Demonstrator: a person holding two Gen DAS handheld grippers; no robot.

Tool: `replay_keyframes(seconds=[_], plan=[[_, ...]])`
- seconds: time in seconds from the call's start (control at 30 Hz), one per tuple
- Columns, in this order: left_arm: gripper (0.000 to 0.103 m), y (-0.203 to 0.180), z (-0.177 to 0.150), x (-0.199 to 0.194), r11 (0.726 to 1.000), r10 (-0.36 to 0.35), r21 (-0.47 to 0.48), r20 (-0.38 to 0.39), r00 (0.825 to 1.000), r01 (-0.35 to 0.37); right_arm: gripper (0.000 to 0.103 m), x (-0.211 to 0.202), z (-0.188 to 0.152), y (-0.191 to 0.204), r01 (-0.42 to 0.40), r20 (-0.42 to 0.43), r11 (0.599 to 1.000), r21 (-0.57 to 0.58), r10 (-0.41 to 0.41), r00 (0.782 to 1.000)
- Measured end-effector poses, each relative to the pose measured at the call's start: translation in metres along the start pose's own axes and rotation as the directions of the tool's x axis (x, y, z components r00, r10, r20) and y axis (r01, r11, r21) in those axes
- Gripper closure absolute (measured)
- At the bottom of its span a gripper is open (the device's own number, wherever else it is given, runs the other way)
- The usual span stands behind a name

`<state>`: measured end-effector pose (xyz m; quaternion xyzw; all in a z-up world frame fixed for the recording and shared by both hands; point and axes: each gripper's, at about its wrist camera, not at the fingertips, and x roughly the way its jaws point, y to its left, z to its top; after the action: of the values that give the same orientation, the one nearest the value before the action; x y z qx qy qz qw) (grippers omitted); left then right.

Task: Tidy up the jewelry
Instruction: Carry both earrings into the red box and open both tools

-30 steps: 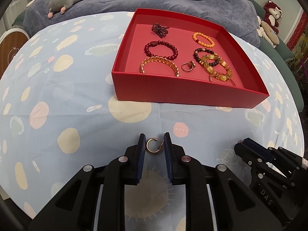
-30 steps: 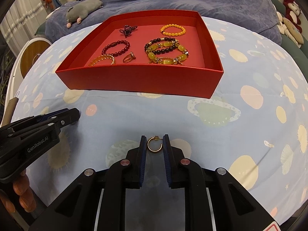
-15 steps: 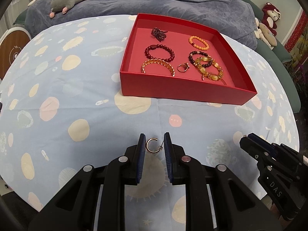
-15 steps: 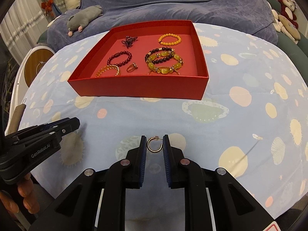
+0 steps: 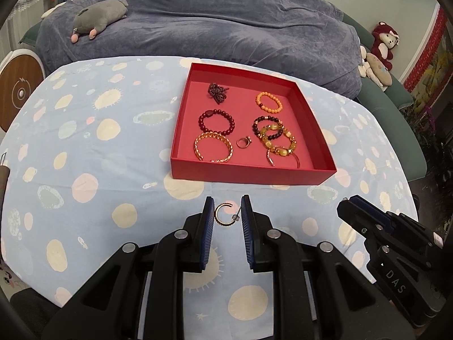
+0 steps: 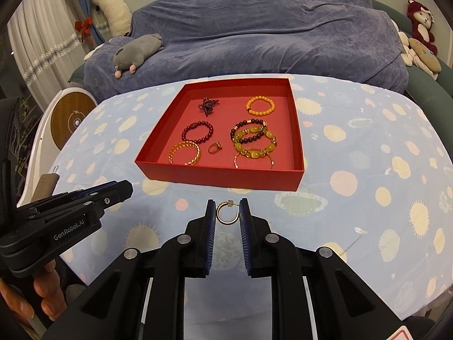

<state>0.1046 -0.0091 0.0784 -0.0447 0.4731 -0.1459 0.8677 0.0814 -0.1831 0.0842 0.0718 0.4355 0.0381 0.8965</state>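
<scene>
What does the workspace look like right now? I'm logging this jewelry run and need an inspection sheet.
Surface: table under a spotted blue cloth.
Job's things: red tray holding bracelets, a ring and a dark beaded piece.
Clutter: nothing seen.
Grippers: left tongs shut on a gold hoop earring; right tongs shut on a second hoop earring.
Cables: nothing seen.
Surroundings: sofa under a blue throw, plush toys, curtain.

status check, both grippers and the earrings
Left gripper shut on gold hoop earring. Right gripper shut on its twin. Red tray ahead, path clear.
</scene>
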Motion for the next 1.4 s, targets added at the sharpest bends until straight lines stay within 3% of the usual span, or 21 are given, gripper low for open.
replay_keyframes(seconds=[0.23, 0.47, 0.97, 1.4], plan=[[0.084, -0.006, 0.022, -0.008, 1.0, -0.021, 0.018, 0.043, 0.999, 0.021, 0.087, -0.002, 0.025, -0.001, -0.011, 0.04, 1.0, -0.004, 0.011, 0.999], [0.084, -0.01, 0.05, 0.009, 0.999, -0.016, 0.04, 0.054, 0.998, 0.014, 0.087, 0.019, 0.056, -0.009, -0.017, 0.048, 1.0, 0.003, 0.017, 0.999], [0.084, -0.019, 0.117, 0.085, 0.994, 0.037, 0.105, 0.043, 0.998, -0.041, 0.087, 0.099, 0.118, -0.031, -0.02, 0.007, 0.999, 0.038, 0.02, 1.0], [0.084, -0.013, 0.14, 0.153, 0.988, 0.099, 0.118, -0.012, 0.995, -0.097, 0.086, 0.163, 0.137, -0.041, 0.007, -0.046, 0.999, 0.031, -0.005, 0.999]])
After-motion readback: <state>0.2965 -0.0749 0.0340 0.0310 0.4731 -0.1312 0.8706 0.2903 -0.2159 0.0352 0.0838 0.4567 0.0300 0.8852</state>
